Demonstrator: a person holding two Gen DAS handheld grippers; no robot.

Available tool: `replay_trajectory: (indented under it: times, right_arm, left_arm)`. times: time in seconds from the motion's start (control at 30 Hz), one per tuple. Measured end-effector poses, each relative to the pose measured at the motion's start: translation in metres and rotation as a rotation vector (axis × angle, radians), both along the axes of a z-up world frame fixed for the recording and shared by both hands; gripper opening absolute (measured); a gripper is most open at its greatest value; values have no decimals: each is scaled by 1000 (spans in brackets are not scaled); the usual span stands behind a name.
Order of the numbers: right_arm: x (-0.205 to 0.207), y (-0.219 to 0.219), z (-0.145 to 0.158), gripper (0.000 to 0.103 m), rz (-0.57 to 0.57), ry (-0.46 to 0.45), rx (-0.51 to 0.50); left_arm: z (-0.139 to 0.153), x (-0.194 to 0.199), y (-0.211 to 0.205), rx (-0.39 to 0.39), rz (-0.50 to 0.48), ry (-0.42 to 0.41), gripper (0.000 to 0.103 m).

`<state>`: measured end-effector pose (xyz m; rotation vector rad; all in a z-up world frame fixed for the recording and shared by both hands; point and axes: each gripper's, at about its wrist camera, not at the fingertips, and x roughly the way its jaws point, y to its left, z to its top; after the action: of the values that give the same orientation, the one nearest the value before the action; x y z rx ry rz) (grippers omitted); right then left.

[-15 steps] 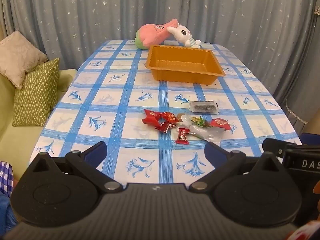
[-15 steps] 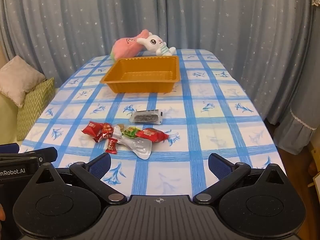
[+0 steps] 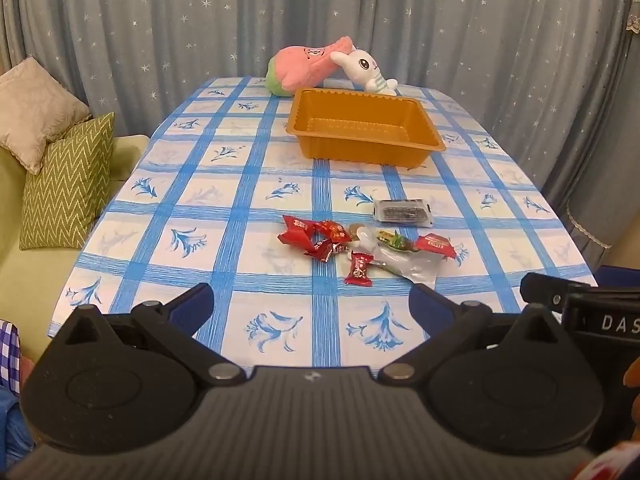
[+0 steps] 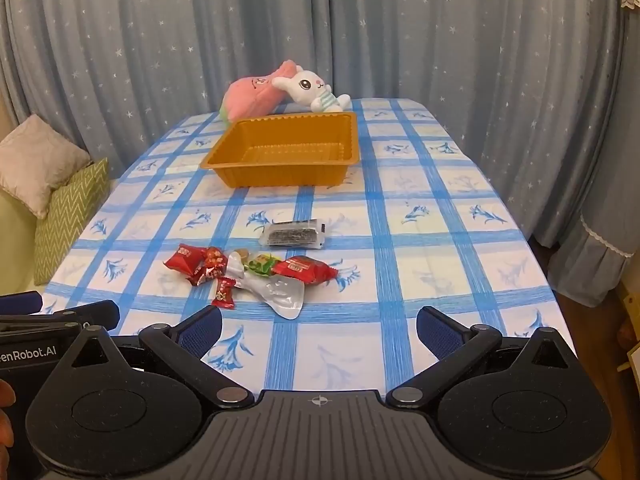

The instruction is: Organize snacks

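Observation:
An empty orange tray (image 3: 420, 147) (image 4: 224, 163) stands mid-table. Nearer lies a cluster of snacks: red wrapped candies (image 3: 312, 234) (image 4: 196, 262), a small red candy (image 3: 359, 269) (image 4: 224, 293), a clear silvery packet (image 3: 412, 264) (image 4: 280, 294), a red bar (image 3: 436, 244) (image 4: 306, 269) and a dark seaweed packet (image 3: 403, 212) (image 4: 294, 233). My left gripper (image 3: 312, 308) hangs open over the near table edge, nothing between its fingers. My right gripper (image 4: 319, 326) is open too, short of the snacks and empty.
The table (image 3: 224, 208) wears a blue checked cloth. A pink plush (image 3: 308, 64) and a white rabbit plush (image 3: 366, 68) lie behind the tray. A green sofa with cushions (image 3: 68, 184) stands left. Starry curtains (image 4: 480, 60) hang behind.

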<state>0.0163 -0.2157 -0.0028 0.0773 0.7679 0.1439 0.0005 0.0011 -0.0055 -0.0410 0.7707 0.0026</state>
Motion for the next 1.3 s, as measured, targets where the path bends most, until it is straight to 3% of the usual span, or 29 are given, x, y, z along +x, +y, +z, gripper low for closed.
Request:
replay_trajectory:
  times: [1.3]
  right_arm:
    - [0,0,-1,103,-1,2,1]
  left_arm:
    - [2,-4,-4,-8,-1,-3,103]
